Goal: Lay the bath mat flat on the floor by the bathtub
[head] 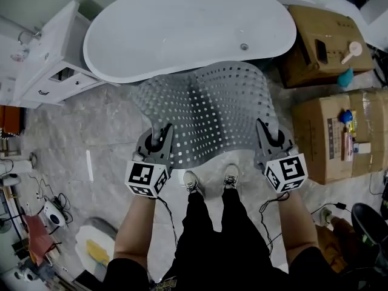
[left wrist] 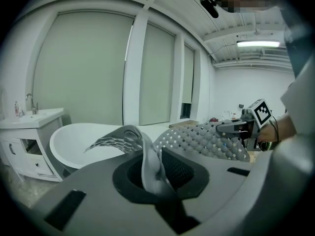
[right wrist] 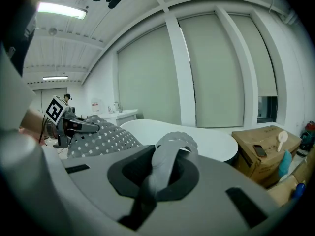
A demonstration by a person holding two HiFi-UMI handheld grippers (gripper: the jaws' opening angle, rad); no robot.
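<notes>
A grey bath mat [head: 209,111] with rows of small square holes hangs spread in the air between my two grippers, its far edge near the white bathtub [head: 182,26]. My left gripper [head: 162,132] is shut on the mat's near left corner, and the mat's edge [left wrist: 150,163] folds up between its jaws. My right gripper [head: 264,129] is shut on the near right corner, where the mat [right wrist: 170,161] bunches between the jaws. Each gripper view shows the other gripper holding the mat: the right gripper [left wrist: 236,129] and the left gripper [right wrist: 74,127].
A white vanity cabinet [head: 51,59] stands left of the tub. Cardboard boxes [head: 336,132] with small items stand at the right. The person's shoes [head: 209,180] rest on the marble floor [head: 79,138] under the mat's near edge. Cables and clutter lie at the lower left.
</notes>
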